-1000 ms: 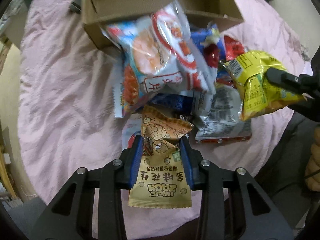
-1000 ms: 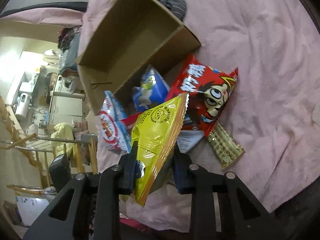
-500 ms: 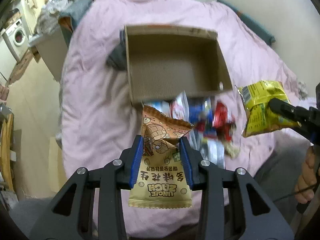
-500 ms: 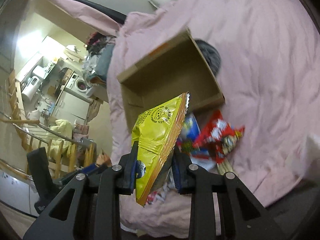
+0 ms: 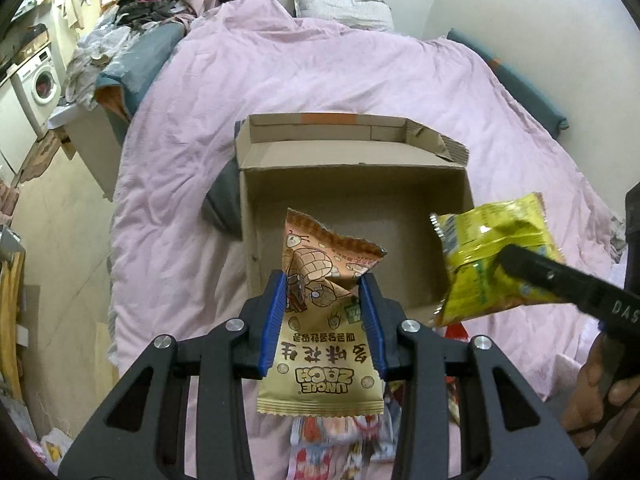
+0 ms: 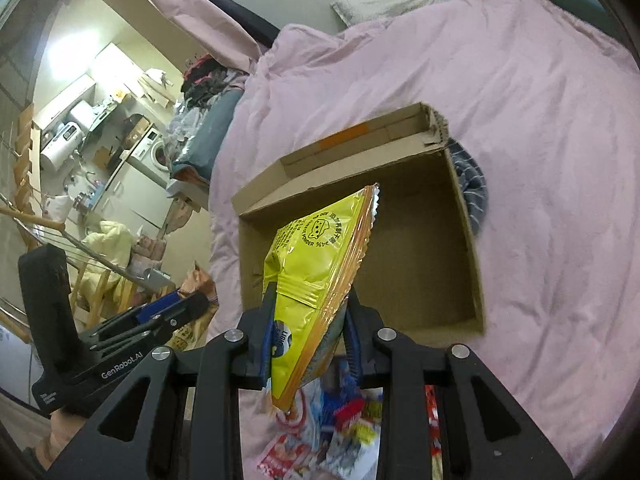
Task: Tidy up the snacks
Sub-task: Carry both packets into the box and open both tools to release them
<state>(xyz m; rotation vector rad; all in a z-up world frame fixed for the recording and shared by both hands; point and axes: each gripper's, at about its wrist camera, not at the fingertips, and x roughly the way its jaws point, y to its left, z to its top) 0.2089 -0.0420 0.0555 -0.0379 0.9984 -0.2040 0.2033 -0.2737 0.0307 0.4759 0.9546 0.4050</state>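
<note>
My left gripper is shut on a tan peanut snack bag and holds it in the air over the near wall of an empty cardboard box. My right gripper is shut on a yellow snack bag, also above the box's near side. The yellow bag and the right gripper's finger show at the right of the left wrist view. The left gripper shows at the left of the right wrist view. A pile of other snack bags lies below, in front of the box.
The box sits on a bed with a pink duvet. A dark striped cloth lies against the box's side. A white pillow is at the head. A washing machine and clutter stand left of the bed.
Both grippers have lifted their bags up from the snack pile and now hover over the box; the pile has dropped out of the view's middle to the bottom edge.
</note>
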